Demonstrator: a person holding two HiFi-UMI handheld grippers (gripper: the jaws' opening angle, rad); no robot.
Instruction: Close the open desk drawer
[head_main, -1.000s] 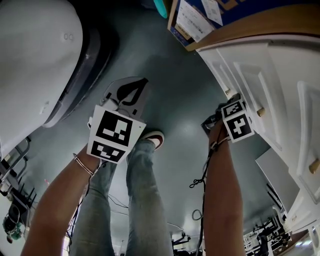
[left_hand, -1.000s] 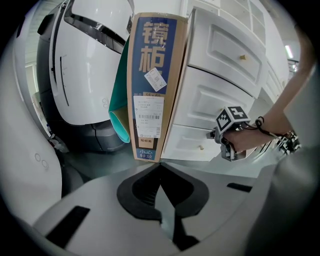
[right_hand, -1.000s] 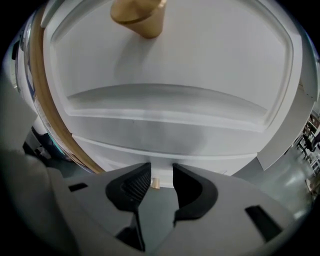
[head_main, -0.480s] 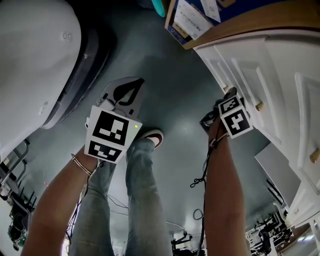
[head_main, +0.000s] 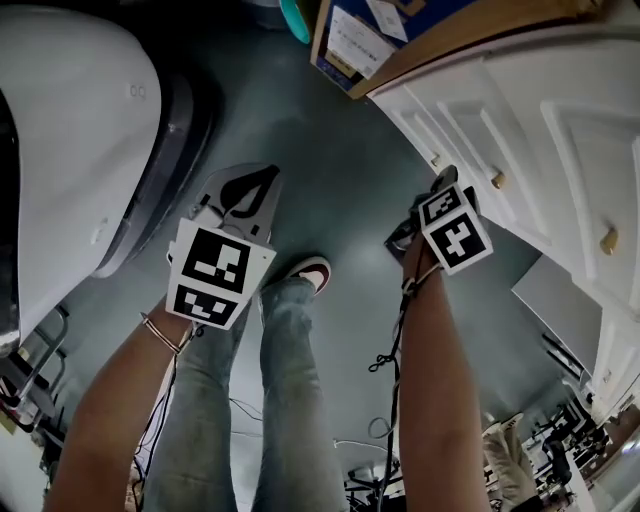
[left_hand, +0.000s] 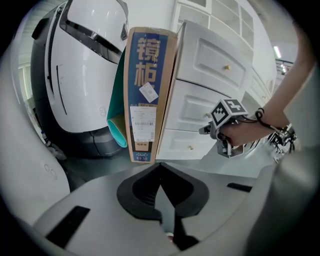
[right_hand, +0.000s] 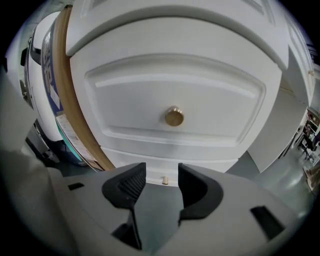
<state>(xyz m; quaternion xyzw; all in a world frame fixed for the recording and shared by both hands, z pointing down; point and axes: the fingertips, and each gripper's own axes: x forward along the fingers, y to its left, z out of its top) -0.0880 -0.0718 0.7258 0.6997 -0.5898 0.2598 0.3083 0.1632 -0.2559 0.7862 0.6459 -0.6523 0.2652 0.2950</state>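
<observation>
Two claws sit nearest. The left claw (left_hand: 160, 170) has its dark pads pressed together, empty. The right claw (right_hand: 161, 176) has just been opening, its ribbed jaws apart with nothing between them. At its twelve o'clock the white panelled drawer (right_hand: 210, 100) faces it, long axis horizontal, with a round brass knob (right_hand: 174, 117) at its centre.

Grey-shelled left gripper (head_main: 252, 188), black pads, black-and-white marker cube (head_main: 212, 270); right gripper (head_main: 441, 186), matching cube, trailing black cable (head_main: 384, 357). Thin wrist bracelet (head_main: 163, 333); blue jeans (head_main: 290, 400); red-and-white shoe (head_main: 312, 272).
</observation>
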